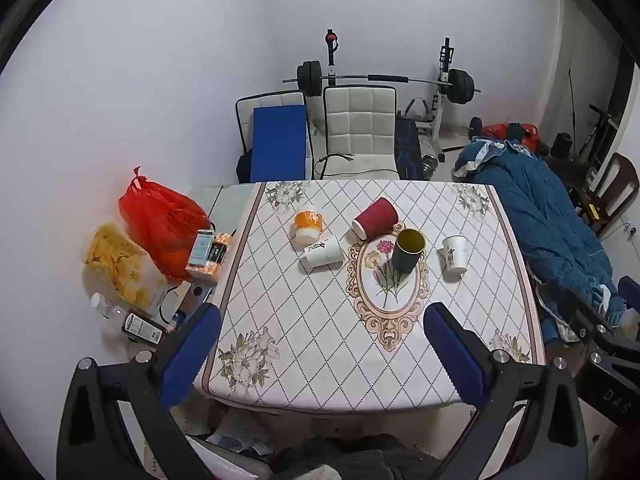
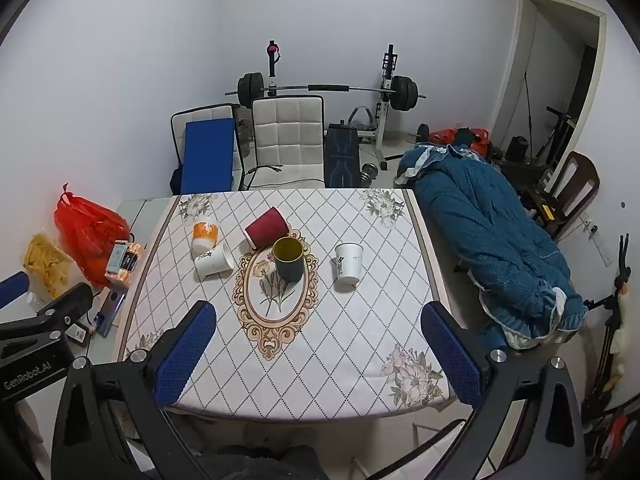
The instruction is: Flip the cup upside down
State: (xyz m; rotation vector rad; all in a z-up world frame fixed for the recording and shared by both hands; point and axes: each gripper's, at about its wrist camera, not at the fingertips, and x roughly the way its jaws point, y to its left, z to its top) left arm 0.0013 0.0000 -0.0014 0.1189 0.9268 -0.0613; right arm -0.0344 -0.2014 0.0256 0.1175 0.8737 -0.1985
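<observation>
Dark green cup (image 2: 288, 259) standing upright, mouth up, on tablecloth medallion at mid table (image 2: 360, 380); white cup (image 2: 348, 262) upright to its right. We are judging approach not begun. Left gripper (image 1: 320, 354) and right gripper (image 2: 318, 354) hovering wide open, empty. Next: we are needing side grasp, then inversion. Reading "GenRobot.AI", "DAS" on grippers.

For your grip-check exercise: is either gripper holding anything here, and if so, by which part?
Nothing is held. The left gripper and right gripper are both open above the near table edge, well short of the cups, including the dark cup.
</observation>
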